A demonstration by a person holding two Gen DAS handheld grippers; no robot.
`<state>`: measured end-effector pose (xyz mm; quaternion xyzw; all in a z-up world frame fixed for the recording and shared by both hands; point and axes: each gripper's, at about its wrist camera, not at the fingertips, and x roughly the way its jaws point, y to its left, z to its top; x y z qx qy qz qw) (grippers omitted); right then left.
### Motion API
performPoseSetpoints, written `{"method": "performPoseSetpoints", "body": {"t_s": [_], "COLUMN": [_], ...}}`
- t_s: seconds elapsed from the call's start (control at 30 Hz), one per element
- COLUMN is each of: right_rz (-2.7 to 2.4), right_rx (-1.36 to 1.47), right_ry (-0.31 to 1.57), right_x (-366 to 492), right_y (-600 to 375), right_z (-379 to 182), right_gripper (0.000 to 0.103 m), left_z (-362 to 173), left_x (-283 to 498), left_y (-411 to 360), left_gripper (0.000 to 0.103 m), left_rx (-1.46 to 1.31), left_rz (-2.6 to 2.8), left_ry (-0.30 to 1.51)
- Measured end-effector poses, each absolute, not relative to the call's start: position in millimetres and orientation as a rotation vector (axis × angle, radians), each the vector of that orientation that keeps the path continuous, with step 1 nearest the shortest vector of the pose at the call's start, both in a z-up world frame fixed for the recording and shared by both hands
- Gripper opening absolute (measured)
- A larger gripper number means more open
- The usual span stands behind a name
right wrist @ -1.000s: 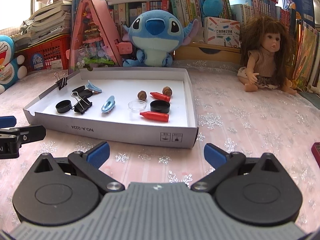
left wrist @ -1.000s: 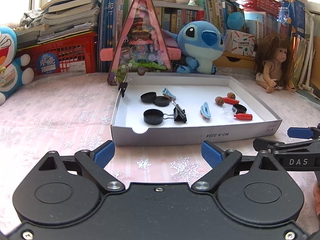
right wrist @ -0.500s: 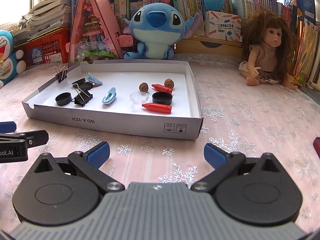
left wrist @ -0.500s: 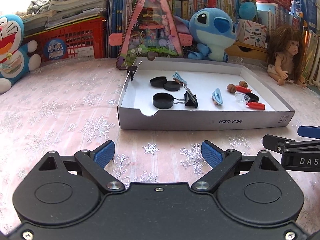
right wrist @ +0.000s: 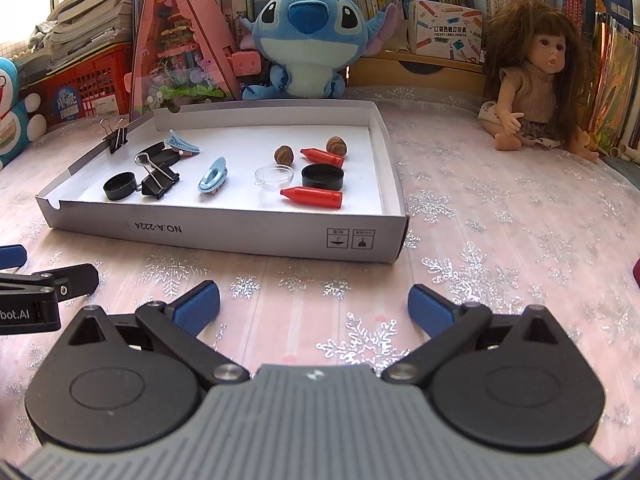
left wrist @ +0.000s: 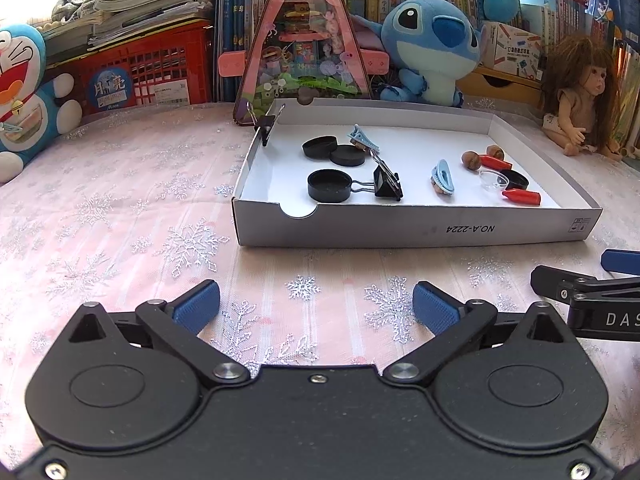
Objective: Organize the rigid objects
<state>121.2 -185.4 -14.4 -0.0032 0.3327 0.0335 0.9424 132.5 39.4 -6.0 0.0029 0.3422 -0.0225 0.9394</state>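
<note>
A shallow white cardboard tray (left wrist: 400, 232) (right wrist: 224, 232) lies on the pink snowflake cloth. In it are black round caps (left wrist: 329, 186) (right wrist: 322, 176), a black binder clip (left wrist: 386, 184) (right wrist: 158, 180), blue hair clips (left wrist: 442, 176) (right wrist: 214, 174), red cone-tipped pieces (left wrist: 521, 197) (right wrist: 312, 197), a clear dish (right wrist: 274, 178) and brown nuts (right wrist: 284, 155). Another binder clip (left wrist: 264, 122) is clipped on the tray's left rim. My left gripper (left wrist: 316, 300) hovers short of the tray's left front corner, jaws opening, nothing between them. My right gripper (right wrist: 314, 302) stands open and empty before the right front corner.
Behind the tray stand a pink triangular toy house (left wrist: 304, 40), a blue plush (right wrist: 308, 40) and a doll (right wrist: 528, 80). A blue and white plush (left wrist: 20, 92), a red crate (left wrist: 140, 76) and shelves of books line the back.
The tray sits farther off and more to the right in the left wrist view. The left jaws stand slightly wider. The right wrist view shows the tray a little farther away.
</note>
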Motion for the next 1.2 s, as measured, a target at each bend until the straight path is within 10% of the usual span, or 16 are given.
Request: {"method": "performPoseSetpoints", "body": {"t_s": [1.2], "right_rz": [0.068], "right_rx": [-0.007], "right_ry": [0.679], "right_x": [121.5], "right_y": [-185.1], "right_z": [-14.8], "right_gripper": [0.103], "left_z": [-6.5], "left_x": [135.5], "left_y": [36.7], "left_gripper": [0.103], "left_rx": [0.022], "left_rz": [-0.036], "left_ry": [0.702]}}
